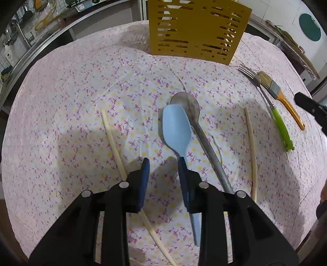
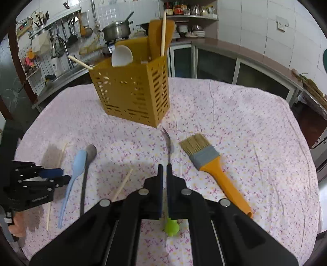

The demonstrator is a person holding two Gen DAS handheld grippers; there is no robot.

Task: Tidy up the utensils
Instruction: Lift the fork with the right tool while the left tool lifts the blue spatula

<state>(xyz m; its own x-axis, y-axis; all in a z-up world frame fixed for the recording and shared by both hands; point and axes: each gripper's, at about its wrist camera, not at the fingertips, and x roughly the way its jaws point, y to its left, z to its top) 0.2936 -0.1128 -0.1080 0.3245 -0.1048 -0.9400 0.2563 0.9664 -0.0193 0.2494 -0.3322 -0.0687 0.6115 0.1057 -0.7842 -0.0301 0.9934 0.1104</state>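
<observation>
Floral tablecloth (image 2: 224, 114); right hand-held gripper (image 2: 165, 169) clamped on fork (image 2: 169, 147), left hand-held gripper (image 1: 163, 161) apart over bare cloth.

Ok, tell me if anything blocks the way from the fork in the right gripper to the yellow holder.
Nothing visible does. The right gripper is shut on the fork, and only bare tablecloth lies between it and the yellow holder. The brush lies off to the side.

Nothing readable here, honestly. The yellow utensil caddy (image 2: 132, 96) has only slots, no brand. The jars on the back shelf (image 2: 184, 9) carry labels, but they're too small and blurry to make out. Same with the little box with a green light on the wall rail (image 2: 23, 25): no legible digits.
</observation>
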